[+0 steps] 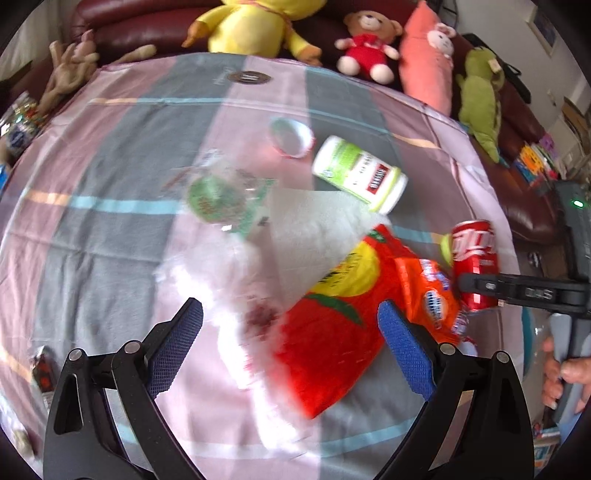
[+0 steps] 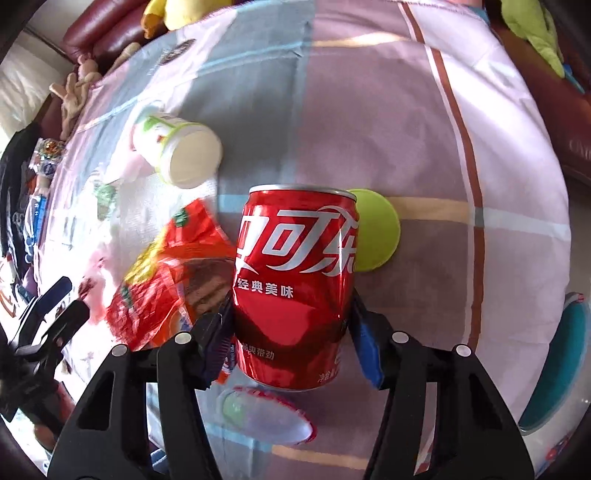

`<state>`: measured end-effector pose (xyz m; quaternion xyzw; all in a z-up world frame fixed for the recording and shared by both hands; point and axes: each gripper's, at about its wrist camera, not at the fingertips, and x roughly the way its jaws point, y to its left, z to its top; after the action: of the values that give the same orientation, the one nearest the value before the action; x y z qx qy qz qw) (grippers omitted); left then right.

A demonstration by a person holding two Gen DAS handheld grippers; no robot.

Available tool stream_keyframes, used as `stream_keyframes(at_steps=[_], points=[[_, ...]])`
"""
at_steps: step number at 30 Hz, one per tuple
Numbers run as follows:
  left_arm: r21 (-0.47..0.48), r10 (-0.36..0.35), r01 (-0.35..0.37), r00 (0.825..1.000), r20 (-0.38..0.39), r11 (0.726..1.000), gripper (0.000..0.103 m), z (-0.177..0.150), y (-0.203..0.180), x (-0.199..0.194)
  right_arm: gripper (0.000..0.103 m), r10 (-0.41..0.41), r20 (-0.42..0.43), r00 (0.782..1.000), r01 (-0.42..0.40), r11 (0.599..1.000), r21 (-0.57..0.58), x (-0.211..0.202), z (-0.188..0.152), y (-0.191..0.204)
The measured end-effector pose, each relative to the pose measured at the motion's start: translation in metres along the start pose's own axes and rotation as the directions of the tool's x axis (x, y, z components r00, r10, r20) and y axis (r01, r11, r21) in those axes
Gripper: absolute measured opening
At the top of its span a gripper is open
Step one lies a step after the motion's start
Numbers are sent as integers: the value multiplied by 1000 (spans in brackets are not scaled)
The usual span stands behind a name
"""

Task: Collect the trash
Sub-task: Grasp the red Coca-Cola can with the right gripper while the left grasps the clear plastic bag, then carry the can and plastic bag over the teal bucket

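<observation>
Can (image 2: pixel 295 288), already dented, sits upright clamped between the right fingers (image 2: pixel 364 332) over the tabletop (image 2: pixel 424 129), while the left fingers (image 1: pixel 400 343) gape above the wrapper (image 1: pixel 332 325); squeezing harder could crumple it loose.

Maroon leather sofa (image 1: pixel 147 33) behind striped cloth (image 1: pixel 110 221); daylight.

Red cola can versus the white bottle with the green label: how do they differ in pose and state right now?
The red cola can is upright, clamped between the right gripper pads; the white bottle lies on its side on the cloth, touched by neither gripper. The can's wall is dented; the bottle looks undeformed. The left gripper is open over the red snack bag. Both are cylindrical containers.
</observation>
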<state>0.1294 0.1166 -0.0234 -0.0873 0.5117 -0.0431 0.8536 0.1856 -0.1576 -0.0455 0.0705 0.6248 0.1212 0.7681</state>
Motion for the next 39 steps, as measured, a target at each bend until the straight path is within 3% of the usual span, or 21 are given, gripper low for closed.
stream_keyframes(at_steps=[6,12,14,17,19,24,28,33,39], points=[[-62,26,-27,1000,-17,998,95,-11,29,0,56,28,32,999,-26,999,-40,-22,-13,16],[-100,30,-35,998,-50,994,95,-14,33,19,56,68,37,997,-66,996,-55,-29,-20,26],[-100,41,-44,998,-40,994,90,-13,31,22,56,74,37,997,-72,996,-51,-31,-24,25],[-101,29,-35,998,-61,994,62,-15,31,29,56,74,43,996,-72,997,-37,-36,-31,20],[-103,47,-54,996,-72,993,25,-18,32,34,56,76,51,996,-75,997,-28,-40,-34,15],[-120,94,-95,996,-14,988,25,-18,36,15,56,96,74,993,-95,995,-13,-49,-41,3],[-111,88,-84,996,33,990,25,-12,30,-10,56,119,98,988,-119,993,1,-58,-45,-8],[-16,10,-10,998,54,1000,25,-9,-14,-27,56,133,126,983,-139,990,34,-68,-53,-27],[112,-93,92,996,7,990,25,-14,-83,-16,56,126,168,978,-144,985,97,-84,-69,-64]])
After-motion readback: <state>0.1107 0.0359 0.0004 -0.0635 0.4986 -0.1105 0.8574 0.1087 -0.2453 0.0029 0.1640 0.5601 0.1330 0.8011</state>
